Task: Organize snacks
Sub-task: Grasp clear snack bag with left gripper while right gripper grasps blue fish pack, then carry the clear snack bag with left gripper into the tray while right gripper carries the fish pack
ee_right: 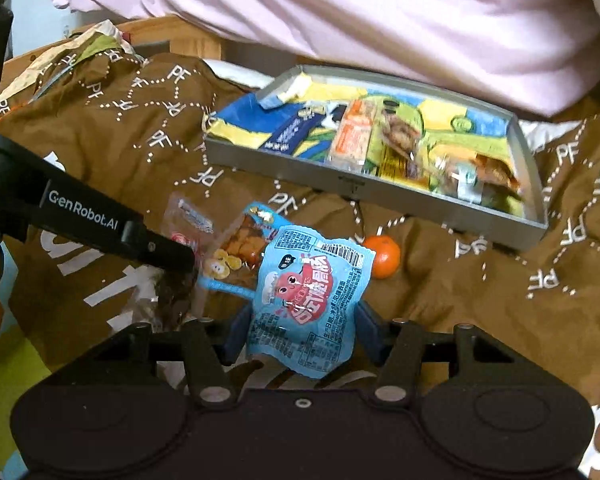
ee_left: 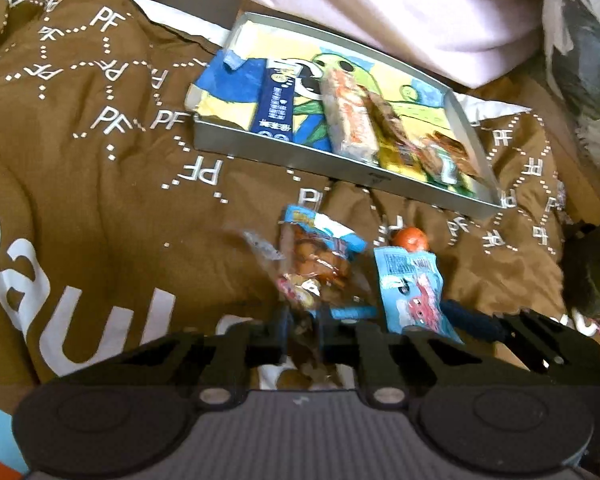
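Observation:
A grey metal tray (ee_left: pixel 340 164) (ee_right: pixel 380 196), lined with a colourful drawing, sits on the brown blanket. It holds a dark blue bar (ee_left: pixel 274 102), an orange-and-white bar (ee_left: pixel 350 116) and other wrapped snacks. My left gripper (ee_left: pixel 302 320) is shut on a clear packet of orange snack pieces (ee_left: pixel 320 260) (ee_right: pixel 244 240); in the right wrist view it reaches in from the left. My right gripper (ee_right: pixel 304 332) is shut on a light blue packet (ee_right: pixel 304 292) (ee_left: pixel 412 288), with a finger against each side of it. A small tangerine (ee_left: pixel 410 239) (ee_right: pixel 382 256) lies just beyond both packets.
The brown blanket (ee_left: pixel 100 200) printed with "PF" is rumpled under everything. Pink bedding (ee_right: pixel 380 12) is piled behind the tray. A plastic bag (ee_left: pixel 580 60) stands at the far right. Another clear wrapper (ee_right: pixel 188 216) lies by the left gripper's tip.

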